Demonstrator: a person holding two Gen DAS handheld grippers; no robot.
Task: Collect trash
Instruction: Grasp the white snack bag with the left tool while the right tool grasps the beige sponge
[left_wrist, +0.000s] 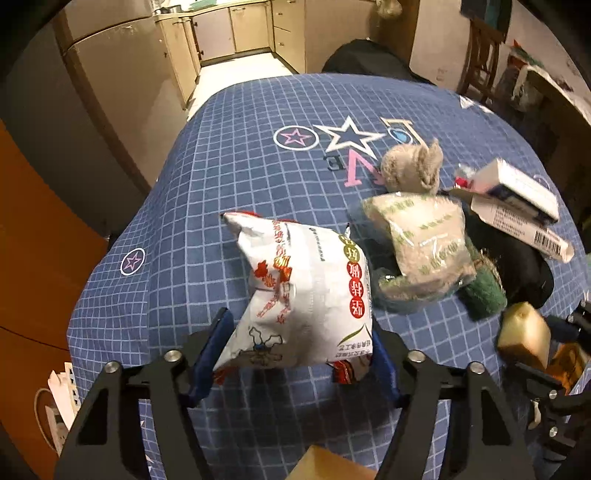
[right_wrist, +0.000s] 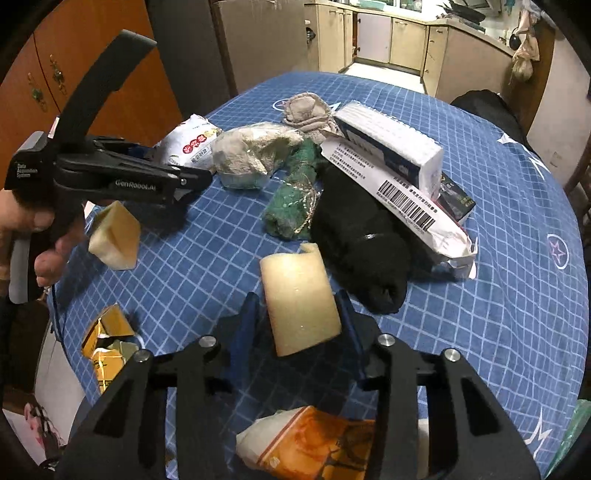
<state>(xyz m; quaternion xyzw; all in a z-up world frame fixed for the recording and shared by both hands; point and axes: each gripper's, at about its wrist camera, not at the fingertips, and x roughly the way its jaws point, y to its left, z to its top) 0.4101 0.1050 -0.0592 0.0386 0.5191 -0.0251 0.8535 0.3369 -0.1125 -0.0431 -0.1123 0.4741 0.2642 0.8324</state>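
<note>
Right now both grippers are mid-pickup on the blue checked tablecloth (left_wrist: 221, 155). Left gripper (left_wrist: 295, 354) has its jaws on either side of the white snack bag (left_wrist: 306, 288); the right pad looks against the bag, the left pad seems just off it, so I can't tell if it's actually clamped yet. Right gripper (right_wrist: 301, 317) is narrowed onto a pale foam block (right_wrist: 299, 299), pads at both flanks, and the block stands up out of the jaws (reads as a real grip). Step in hand, I'd say: grab two pieces at once before carrying them off. No bin visible in either view, so the drop point is unknown. Still on the table, bunched together: a clear packet (right_wrist: 251, 155) of beige stuff, a grey rag (right_wrist: 306, 110), a green scrubber (right_wrist: 295, 192), a black cloth (right_wrist: 358, 236), a white box (right_wrist: 391, 147) lying on a barcode mailer (right_wrist: 413, 210). A second foam chunk (right_wrist: 116, 236) shows just under the left gripper in the right view, whether lying or falling I can't tell. An orange wrapper (right_wrist: 314, 443) sits below the right jaws. Next move calls for: the left closing firmly on the bag, which is puffy and slippery, so squeeze low, then lift both clear without dragging the pile.
</note>
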